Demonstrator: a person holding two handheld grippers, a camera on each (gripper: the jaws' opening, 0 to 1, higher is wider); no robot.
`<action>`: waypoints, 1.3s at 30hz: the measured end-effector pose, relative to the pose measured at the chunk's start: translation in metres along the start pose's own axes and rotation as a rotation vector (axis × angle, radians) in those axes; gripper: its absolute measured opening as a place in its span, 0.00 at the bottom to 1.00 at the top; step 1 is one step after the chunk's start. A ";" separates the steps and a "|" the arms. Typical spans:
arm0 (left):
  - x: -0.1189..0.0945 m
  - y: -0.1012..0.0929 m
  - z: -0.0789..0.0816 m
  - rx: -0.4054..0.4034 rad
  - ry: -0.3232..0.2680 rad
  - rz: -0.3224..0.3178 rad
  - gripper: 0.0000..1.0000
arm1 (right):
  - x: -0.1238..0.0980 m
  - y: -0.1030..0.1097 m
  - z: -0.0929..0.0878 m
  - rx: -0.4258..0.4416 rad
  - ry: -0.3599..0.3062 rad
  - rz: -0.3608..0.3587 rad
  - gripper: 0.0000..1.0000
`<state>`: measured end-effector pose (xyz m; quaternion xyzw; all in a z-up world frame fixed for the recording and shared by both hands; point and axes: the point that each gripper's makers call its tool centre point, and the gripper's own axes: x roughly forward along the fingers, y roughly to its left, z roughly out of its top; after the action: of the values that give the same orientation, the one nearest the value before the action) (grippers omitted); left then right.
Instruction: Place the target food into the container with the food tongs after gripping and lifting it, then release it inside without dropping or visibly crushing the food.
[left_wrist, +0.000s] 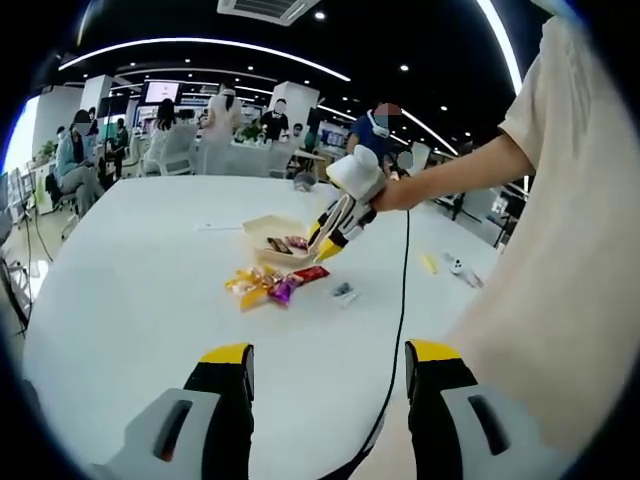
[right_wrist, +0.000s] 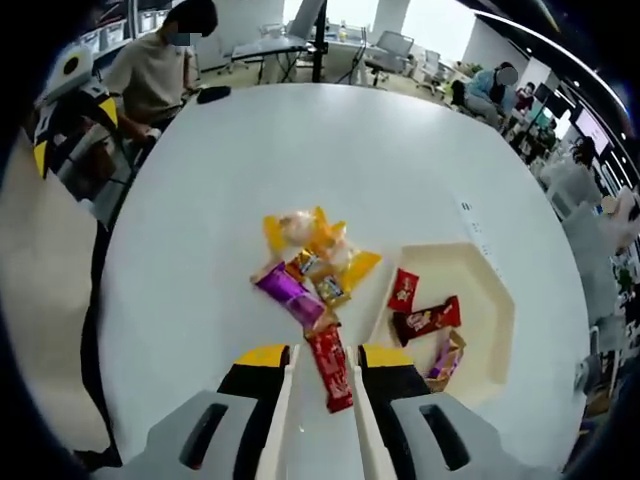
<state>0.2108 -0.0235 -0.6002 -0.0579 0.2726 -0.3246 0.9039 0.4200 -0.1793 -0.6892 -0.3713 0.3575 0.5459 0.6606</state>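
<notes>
Right gripper (right_wrist: 325, 372) is grasping a red snack bar (right_wrist: 330, 367) just near the tray (right_wrist: 497, 330); left gripper (left_wrist: 328, 362) hangs released over the table (left_wrist: 130, 290).

Left claw (left_wrist: 330, 385) level, low, jaws spread wide, nothing between. Right claw (right_wrist: 325, 375) angled down, jaws narrowed. Right arm (left_wrist: 460, 175) outstretched, bare forearm, short sleeve.

One beige container (right_wrist: 497, 330) holds three wrapped snacks (right_wrist: 425, 320); one red bar (right_wrist: 331, 368), one purple (right_wrist: 290, 292), several yellow packets (right_wrist: 318, 245) lie outside.
</notes>
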 end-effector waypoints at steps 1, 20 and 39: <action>0.000 0.000 0.000 -0.001 0.001 0.000 0.61 | 0.000 0.000 0.000 -0.001 0.001 0.000 0.27; 0.005 0.001 0.000 -0.020 0.016 -0.008 0.62 | 0.011 0.001 -0.011 -0.012 0.024 0.028 0.27; 0.014 0.004 0.000 -0.031 0.036 -0.009 0.61 | 0.025 -0.005 -0.020 -0.066 0.048 0.049 0.27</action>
<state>0.2217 -0.0289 -0.6076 -0.0673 0.2937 -0.3253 0.8963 0.4270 -0.1856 -0.7204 -0.3971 0.3641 0.5644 0.6254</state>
